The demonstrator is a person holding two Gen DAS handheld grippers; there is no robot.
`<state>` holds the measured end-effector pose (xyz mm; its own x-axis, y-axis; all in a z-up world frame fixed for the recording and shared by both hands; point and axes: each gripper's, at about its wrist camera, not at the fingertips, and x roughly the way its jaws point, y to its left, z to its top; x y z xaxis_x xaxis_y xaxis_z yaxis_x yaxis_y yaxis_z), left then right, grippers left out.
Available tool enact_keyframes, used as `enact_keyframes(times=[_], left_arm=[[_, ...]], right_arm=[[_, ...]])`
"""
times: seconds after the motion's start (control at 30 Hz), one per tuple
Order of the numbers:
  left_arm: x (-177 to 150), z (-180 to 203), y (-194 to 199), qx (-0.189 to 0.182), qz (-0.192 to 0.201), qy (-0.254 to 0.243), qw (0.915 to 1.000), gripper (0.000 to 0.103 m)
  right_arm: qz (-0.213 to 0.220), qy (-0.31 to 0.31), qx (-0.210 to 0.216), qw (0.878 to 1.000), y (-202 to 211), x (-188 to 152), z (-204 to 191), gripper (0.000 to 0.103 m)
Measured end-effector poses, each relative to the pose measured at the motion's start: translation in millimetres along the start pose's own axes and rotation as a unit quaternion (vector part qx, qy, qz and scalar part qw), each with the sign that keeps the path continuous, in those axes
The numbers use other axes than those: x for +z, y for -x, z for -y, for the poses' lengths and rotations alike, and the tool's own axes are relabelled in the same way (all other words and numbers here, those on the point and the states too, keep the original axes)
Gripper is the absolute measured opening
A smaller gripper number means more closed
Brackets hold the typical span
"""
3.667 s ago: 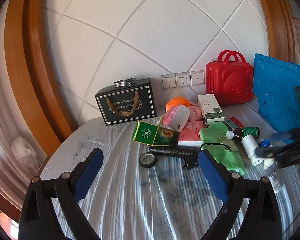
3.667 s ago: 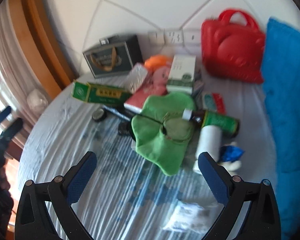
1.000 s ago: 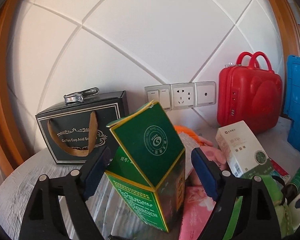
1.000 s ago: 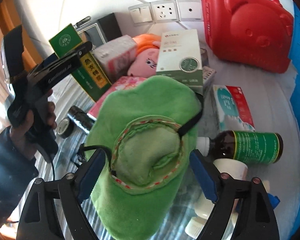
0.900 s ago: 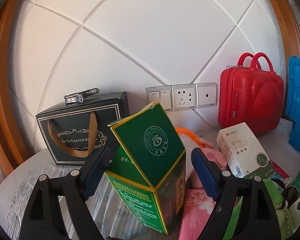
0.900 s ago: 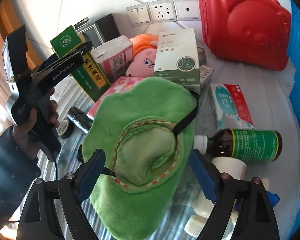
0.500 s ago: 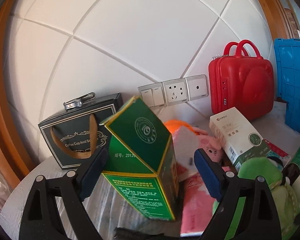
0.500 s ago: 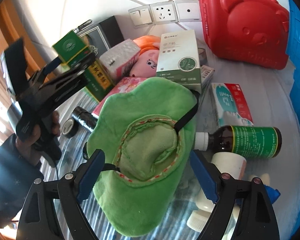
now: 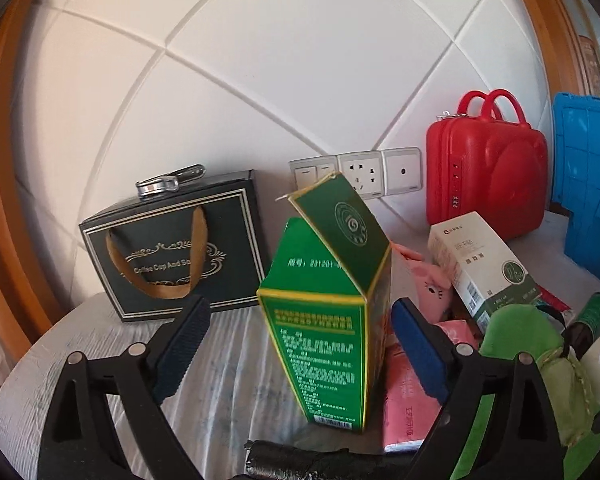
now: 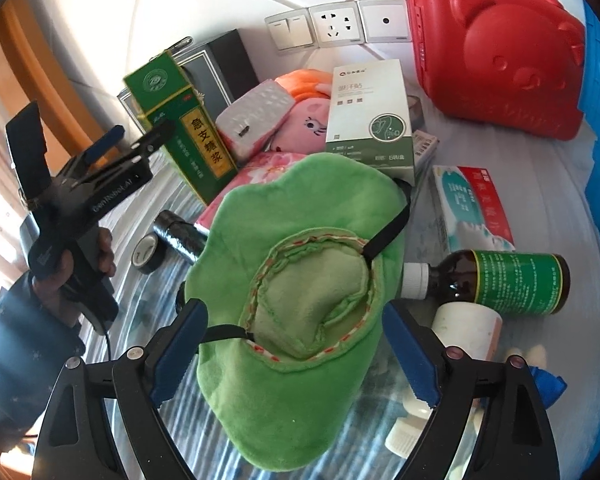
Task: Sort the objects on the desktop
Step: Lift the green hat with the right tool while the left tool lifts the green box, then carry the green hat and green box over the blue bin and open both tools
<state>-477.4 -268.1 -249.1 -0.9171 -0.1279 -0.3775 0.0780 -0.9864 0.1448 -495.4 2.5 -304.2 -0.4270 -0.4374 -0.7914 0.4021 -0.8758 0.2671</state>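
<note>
A tall green medicine box (image 9: 332, 320) stands upright on the table between the open jaws of my left gripper (image 9: 300, 344); no pad touches it. It also shows in the right wrist view (image 10: 184, 128), with the left gripper (image 10: 140, 140) beside it. My right gripper (image 10: 296, 352) is open, with its jaws on either side of a green plush hat (image 10: 300, 292) lying upside down; whether a pad touches the hat I cannot tell.
A black gift box (image 9: 172, 248), a white-green carton (image 10: 368, 116), a pink plush toy (image 10: 300, 124), a red case (image 10: 496, 48), a brown bottle (image 10: 500, 280), a red-white box (image 10: 476, 208), a black tape roll (image 10: 148, 254) and a blue crate (image 9: 588, 176) crowd the table.
The green box was held tilted in my left gripper; now it stands upright on the table and the jaws have let go. The right gripper stays over the hat.
</note>
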Motion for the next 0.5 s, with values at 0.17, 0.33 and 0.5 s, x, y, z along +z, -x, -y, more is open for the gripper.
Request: enact_keyframes(times=[0.17, 0.33, 0.5], left_arm=[[-5, 4, -30, -0.023, -0.049, 0.004, 0.9985, 0.092], [-4, 9, -47, -0.038, -0.062, 0.008, 0.9973, 0.085], [-5, 19, -47, -0.057, -0.060, -0.007, 0.9966, 0.057]], right_arm=[[0.004, 0.006, -0.006, 1.000, 1, 0, -1, 0.090], [0.005, -0.008, -0.011, 1.000, 0, -1, 7, 0.090], [-0.013, 0.016, -0.011, 1.000, -9, -7, 1, 0.090]])
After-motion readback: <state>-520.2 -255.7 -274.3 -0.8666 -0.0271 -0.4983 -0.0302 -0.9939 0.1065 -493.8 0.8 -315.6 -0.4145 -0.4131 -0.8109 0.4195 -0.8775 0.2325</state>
